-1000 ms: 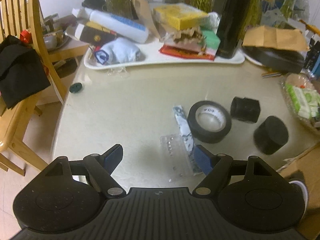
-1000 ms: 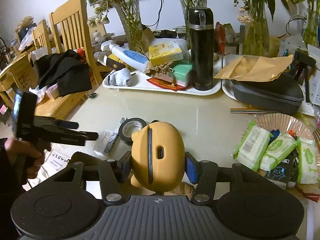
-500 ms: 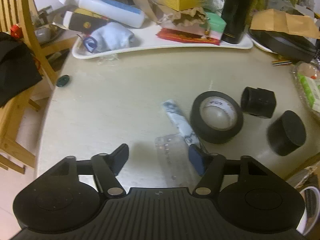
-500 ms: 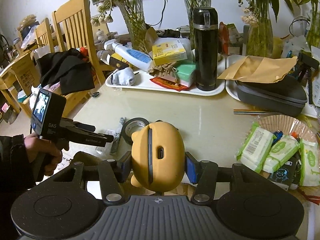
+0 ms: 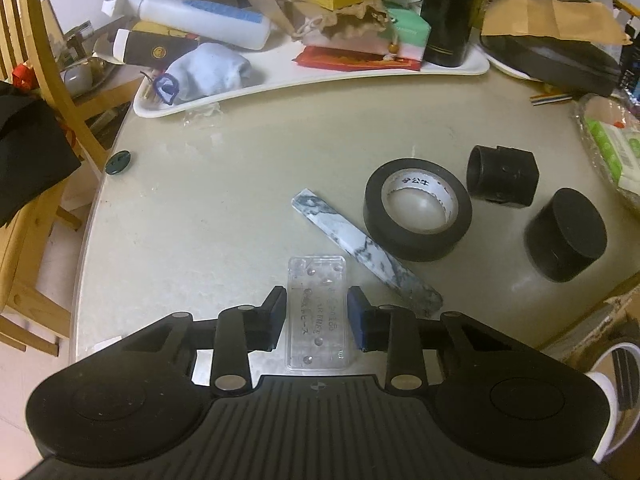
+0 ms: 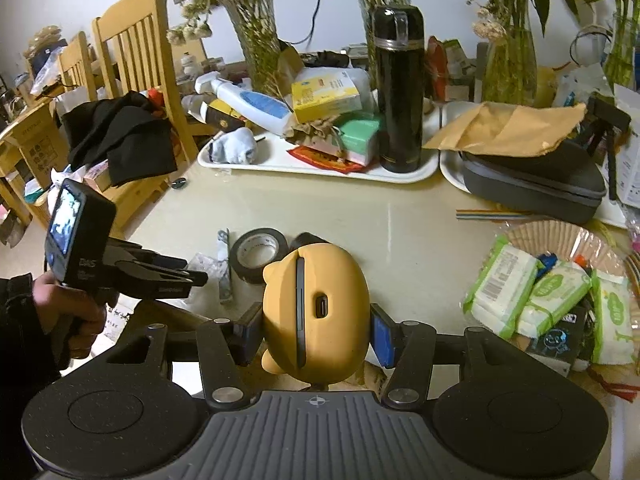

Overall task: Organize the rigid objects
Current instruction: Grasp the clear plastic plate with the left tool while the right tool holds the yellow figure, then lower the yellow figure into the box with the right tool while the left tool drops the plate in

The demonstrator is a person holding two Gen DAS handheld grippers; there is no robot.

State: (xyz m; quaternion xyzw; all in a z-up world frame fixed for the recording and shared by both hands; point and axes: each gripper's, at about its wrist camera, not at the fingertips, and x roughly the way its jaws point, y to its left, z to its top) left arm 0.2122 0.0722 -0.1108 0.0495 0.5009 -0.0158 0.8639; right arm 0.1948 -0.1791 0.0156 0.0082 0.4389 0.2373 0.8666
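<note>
In the left wrist view my left gripper [image 5: 317, 314] is shut on a clear plastic case [image 5: 317, 312] lying near the table's front edge; both pads touch its long sides. A marbled grey-white bar [image 5: 362, 248] lies just right of it. Beyond are a black tape roll [image 5: 418, 208], a black sleeve [image 5: 502, 178] and a black cylinder [image 5: 566, 234]. In the right wrist view my right gripper [image 6: 316, 330] is shut on a yellow rounded gadget [image 6: 316, 312], held above the table. The left gripper [image 6: 160, 276] shows there too, at the left.
A white tray [image 5: 280, 76] with bottles, boxes, a sock and a black flask [image 6: 400, 96] stands at the back. A dark zip case [image 6: 536, 176] and a basket of wipe packs [image 6: 552, 292] are at the right. A wooden chair [image 6: 136, 80] stands left.
My left gripper has moved forward and down over the clear case and closed from wide open onto its sides. My right gripper has held still with the yellow gadget.
</note>
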